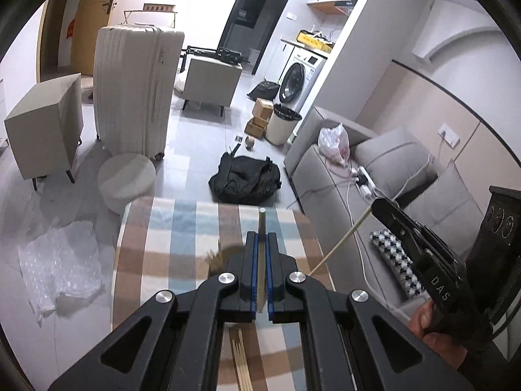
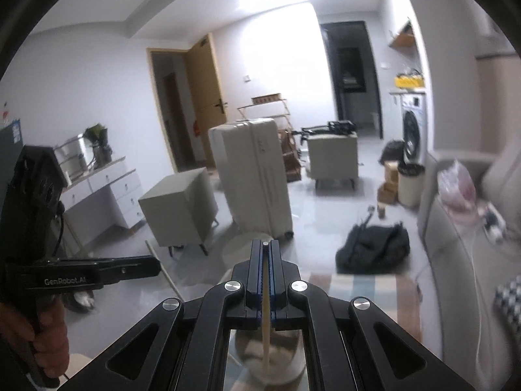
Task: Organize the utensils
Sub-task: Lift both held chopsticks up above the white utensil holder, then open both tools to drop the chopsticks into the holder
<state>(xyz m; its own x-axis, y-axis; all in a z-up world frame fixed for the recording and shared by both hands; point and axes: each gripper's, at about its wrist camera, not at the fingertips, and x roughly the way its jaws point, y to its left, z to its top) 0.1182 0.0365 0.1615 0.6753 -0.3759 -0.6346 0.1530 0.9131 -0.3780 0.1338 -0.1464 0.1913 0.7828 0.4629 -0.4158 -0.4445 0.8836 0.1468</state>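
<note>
Your left tongs [image 1: 262, 244] are closed on one chopstick [image 1: 261, 224] above the striped desk [image 1: 162, 247]. Your right tongs [image 2: 266, 254] grip another chopstick [image 2: 267, 332], over a metal cup [image 2: 286, 355].

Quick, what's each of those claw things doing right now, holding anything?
Left gripper: closed on a chopstick.
Right gripper: closed on a pale chopstick.

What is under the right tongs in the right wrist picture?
A pale round cup stands below the right tongs, and the held chopstick reaches down toward it. The tongs cover the cup's sides; its inside is unclear.
</note>
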